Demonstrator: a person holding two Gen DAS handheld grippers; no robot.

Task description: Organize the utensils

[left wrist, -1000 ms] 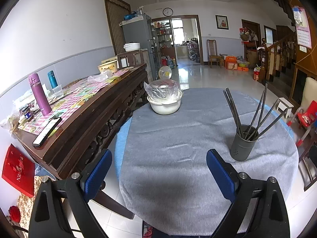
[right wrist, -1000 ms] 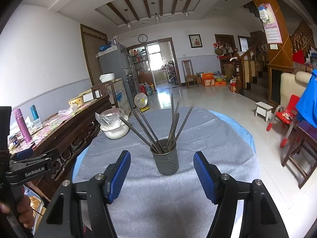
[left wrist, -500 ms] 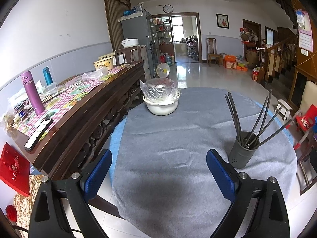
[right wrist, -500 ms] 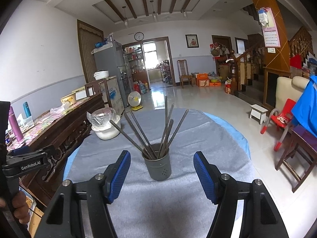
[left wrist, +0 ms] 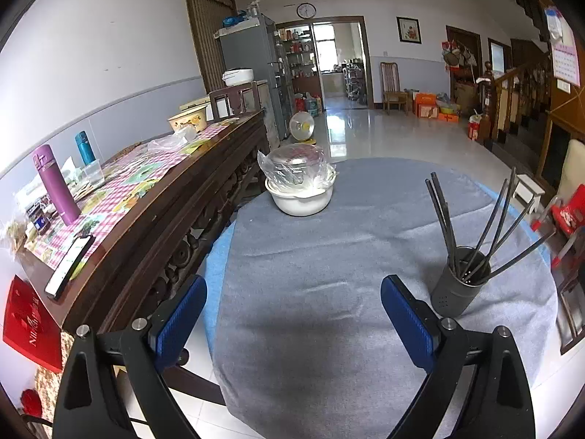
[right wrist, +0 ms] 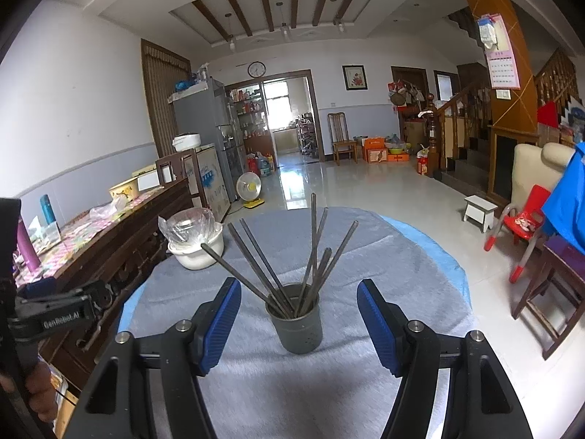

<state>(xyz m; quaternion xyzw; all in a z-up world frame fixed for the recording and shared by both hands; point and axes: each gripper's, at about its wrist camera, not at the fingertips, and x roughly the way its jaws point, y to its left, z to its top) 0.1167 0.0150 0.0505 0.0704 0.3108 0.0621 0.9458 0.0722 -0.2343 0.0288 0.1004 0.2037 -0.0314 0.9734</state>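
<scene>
A dark grey utensil holder (left wrist: 457, 285) stands on the round table with the grey cloth (left wrist: 329, 256), on its right side. Several dark chopsticks (left wrist: 490, 226) stand fanned out in it. In the right wrist view the holder (right wrist: 295, 320) is straight ahead with the chopsticks (right wrist: 310, 256) in it. My left gripper (left wrist: 292, 318) is open and empty, over the table's near edge, left of the holder. My right gripper (right wrist: 298, 325) is open and empty, its blue pads either side of the holder but nearer the camera.
A white bowl with a plastic-wrapped pot (left wrist: 299, 186) sits at the table's far left. A long dark wooden sideboard (left wrist: 146, 219) with bottles and a phone stands close on the left. Red child chair (right wrist: 523, 219) and wooden chair (right wrist: 548, 292) stand to the right.
Both grippers have drawn back and risen a little from the table; the holder looks smaller and lower in both views. Both stay open and empty.
</scene>
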